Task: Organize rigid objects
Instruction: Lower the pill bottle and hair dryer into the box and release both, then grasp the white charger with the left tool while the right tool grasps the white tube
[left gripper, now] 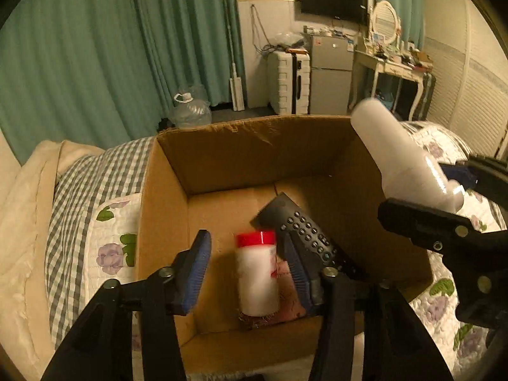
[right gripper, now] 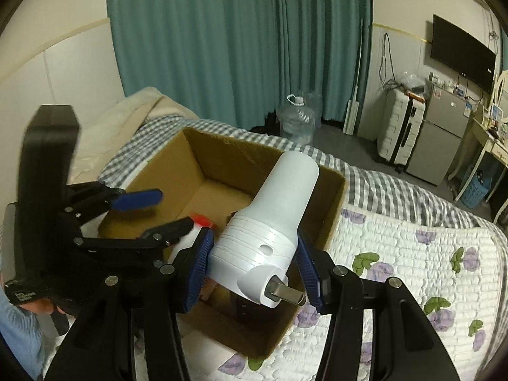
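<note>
An open cardboard box (left gripper: 222, 155) stands on the bed. In it lie a white bottle with a red cap (left gripper: 257, 274) and a black remote control (left gripper: 304, 231). My left gripper (left gripper: 246, 270) is open above the box, its fingers on either side of the bottle without touching it. My right gripper (right gripper: 254, 273) is shut on a white cylindrical appliance (right gripper: 270, 222) with a metal shaft at its near end, held tilted over the box's right side. The appliance also shows in the left wrist view (left gripper: 403, 155). The left gripper (right gripper: 136, 216) appears in the right wrist view, over the box (right gripper: 330, 203).
The box sits on a bed with a floral quilt (right gripper: 412, 254) and a checked sheet (left gripper: 73, 197). Green curtains (left gripper: 95, 47), a water jug (left gripper: 190, 109), a white suitcase (left gripper: 289, 82), a small fridge (left gripper: 330, 73) and a dressing table (left gripper: 390, 63) stand beyond.
</note>
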The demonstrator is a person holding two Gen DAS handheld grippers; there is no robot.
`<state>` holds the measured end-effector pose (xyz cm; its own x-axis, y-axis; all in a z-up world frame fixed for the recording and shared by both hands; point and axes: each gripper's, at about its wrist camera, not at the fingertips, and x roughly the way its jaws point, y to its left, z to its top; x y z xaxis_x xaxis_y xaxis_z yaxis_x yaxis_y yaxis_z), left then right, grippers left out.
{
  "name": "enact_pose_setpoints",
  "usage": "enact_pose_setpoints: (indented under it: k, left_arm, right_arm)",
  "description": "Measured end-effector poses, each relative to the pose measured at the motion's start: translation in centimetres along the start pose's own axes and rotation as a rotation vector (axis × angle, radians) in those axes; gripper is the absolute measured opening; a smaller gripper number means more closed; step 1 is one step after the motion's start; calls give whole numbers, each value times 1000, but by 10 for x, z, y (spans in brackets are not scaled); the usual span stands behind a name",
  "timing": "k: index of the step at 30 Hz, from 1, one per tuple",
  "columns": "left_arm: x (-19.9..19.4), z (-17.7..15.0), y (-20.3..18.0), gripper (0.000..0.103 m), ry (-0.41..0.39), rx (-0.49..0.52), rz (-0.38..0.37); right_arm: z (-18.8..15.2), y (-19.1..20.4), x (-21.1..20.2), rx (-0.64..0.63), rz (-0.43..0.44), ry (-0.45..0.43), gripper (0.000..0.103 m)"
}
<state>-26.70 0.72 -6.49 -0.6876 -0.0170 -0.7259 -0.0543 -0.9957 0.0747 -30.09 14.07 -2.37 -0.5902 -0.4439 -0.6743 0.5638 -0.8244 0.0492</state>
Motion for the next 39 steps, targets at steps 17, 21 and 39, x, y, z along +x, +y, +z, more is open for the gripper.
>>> enact_pose_setpoints:
  k: [17,21,39]
  left_arm:
    - [-96,-37,24,61,-105,-104,40]
    - [-126,-68,24,61,-126,-101,49]
    - [-55,-170,-7,60,207,-165,-86]
  right_arm:
    - [-20,22,-48,-12,-86,-30,88]
    - [-37,36,-88,-13,-114,-50,88]
    - [-154,72,-66,34,-85,20,88]
